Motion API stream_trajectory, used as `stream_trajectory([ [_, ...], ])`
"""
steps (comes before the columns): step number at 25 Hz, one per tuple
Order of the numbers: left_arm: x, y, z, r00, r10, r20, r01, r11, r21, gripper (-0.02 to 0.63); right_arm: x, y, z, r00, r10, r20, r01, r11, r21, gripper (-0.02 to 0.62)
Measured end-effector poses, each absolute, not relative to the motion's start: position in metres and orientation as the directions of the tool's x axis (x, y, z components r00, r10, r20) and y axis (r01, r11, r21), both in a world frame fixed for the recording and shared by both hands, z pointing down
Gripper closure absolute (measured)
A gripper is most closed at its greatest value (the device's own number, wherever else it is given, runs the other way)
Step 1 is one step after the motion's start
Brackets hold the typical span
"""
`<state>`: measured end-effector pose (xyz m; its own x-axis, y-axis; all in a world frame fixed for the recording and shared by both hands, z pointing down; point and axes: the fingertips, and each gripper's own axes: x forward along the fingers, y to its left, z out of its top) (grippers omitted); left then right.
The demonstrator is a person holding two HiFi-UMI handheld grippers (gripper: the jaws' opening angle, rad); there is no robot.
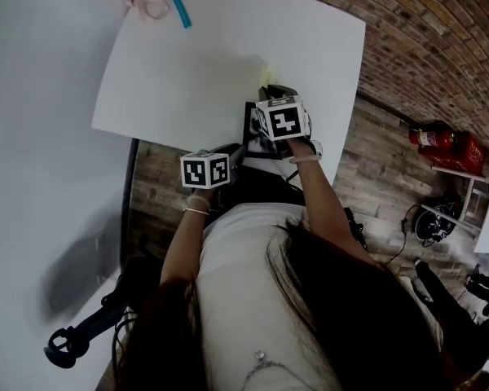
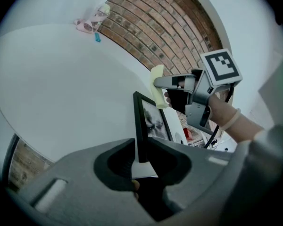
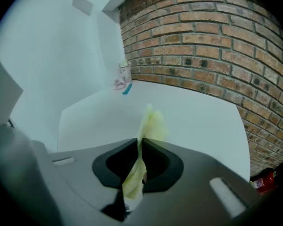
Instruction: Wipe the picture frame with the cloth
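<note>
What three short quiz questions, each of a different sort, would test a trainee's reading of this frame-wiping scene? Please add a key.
1. Multiple choice: what does the right tool grip?
A. a sponge
B. a yellow cloth
C. a brush

2. True or false: the left tool is clamped on the edge of the picture frame.

3. Fill the gap: the wall behind the white table is made of ____.

Key: 1 B; 2 true; 3 brick.
</note>
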<state>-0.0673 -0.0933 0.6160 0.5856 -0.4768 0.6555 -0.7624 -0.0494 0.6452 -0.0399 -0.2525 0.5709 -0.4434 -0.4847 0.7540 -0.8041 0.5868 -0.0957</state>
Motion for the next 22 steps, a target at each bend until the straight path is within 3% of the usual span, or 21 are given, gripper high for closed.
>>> stream_trajectory([
  [22, -0.058, -0.077, 0.608, 0.54, -0.502, 0.676, -0.837, -0.233, 0.495, 0.514, 0.033, -0.195, 0.532, -0.368, -0.628, 0.686, -0.863, 0.505, -0.001, 0.56],
])
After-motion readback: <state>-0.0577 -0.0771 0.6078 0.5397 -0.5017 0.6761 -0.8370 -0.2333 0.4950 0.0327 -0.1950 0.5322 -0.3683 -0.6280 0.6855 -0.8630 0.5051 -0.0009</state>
